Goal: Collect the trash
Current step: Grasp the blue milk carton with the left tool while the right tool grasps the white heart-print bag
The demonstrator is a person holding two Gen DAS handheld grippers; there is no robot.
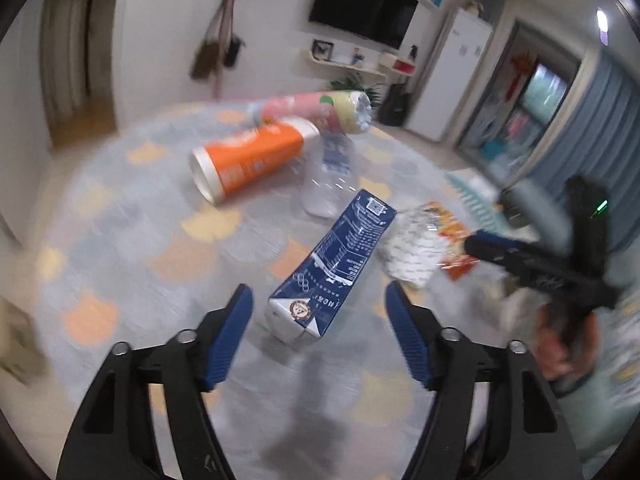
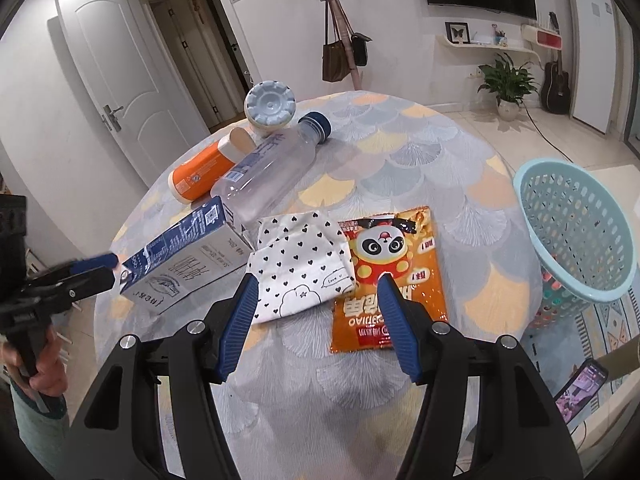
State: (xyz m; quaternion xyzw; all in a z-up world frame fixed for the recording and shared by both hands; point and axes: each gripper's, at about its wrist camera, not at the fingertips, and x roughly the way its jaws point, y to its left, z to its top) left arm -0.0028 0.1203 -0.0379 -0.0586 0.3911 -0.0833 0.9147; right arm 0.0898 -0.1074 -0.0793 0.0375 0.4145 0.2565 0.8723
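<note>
A round table [image 2: 420,168] under a grey-and-orange scalloped cloth stands in a white-walled room with a wall-mounted black television [image 1: 362,0]. Both the left gripper [image 1: 319,312] and right gripper [image 2: 314,300] are spread, grasping nothing. A pale-blue perforated plastic basket [image 2: 576,236] sits beside the table.

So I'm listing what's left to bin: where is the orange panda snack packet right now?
In the right wrist view, the orange panda snack packet lies flat on the round table, just right of the heart-print white cloth and left of the pale blue basket.
</note>
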